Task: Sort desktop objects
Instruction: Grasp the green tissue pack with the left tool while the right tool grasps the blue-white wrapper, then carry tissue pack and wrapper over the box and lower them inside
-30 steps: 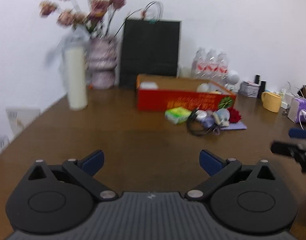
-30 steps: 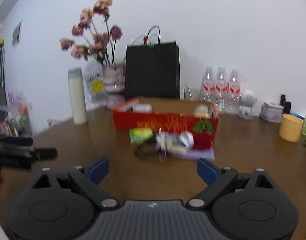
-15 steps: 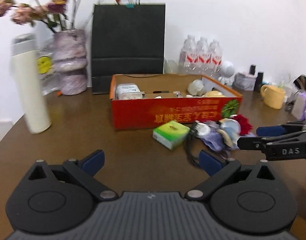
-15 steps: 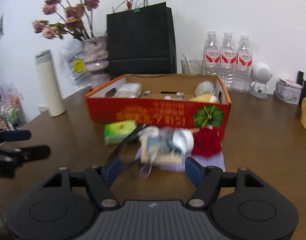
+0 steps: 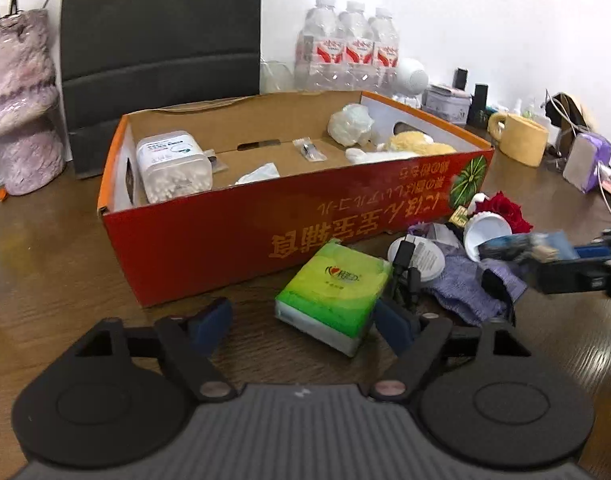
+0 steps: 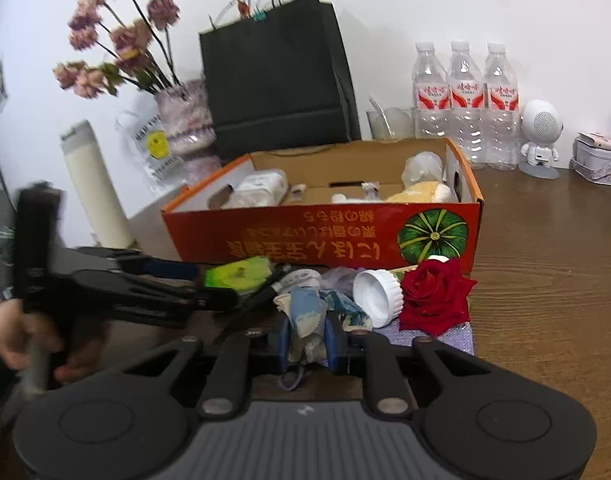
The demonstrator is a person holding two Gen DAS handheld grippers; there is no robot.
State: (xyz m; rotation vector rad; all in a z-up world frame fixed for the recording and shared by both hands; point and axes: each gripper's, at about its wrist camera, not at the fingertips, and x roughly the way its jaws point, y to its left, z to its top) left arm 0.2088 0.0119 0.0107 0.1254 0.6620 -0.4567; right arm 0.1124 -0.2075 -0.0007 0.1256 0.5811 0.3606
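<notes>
A green tissue pack (image 5: 333, 288) lies on the wooden table before the red cardboard box (image 5: 225, 232). My left gripper (image 5: 301, 325) straddles its near end, jaws closing. The right pad sits next to the pack's corner and the left pad stands apart from it. My right gripper (image 6: 308, 340) is closing, its pads pressed on a crumpled blue and beige packet (image 6: 305, 312) at the front of the pile. In the right wrist view the left gripper (image 6: 209, 284) reaches in from the left toward the green tissue pack (image 6: 237, 274).
The pile also holds a white cap (image 6: 375, 294), a red rose (image 6: 433, 292), a purple cloth (image 5: 465, 284) and a black cable (image 5: 405, 258). Behind the box (image 6: 305, 240) stand a black bag (image 6: 277, 80), a flower vase (image 6: 185, 120), water bottles (image 6: 465, 100) and a mug (image 5: 521, 140).
Both grippers have come forward to the pile in front of the box. The right jaws have gone from wide to closed on the packet. The left jaws have narrowed around the tissue pack.
</notes>
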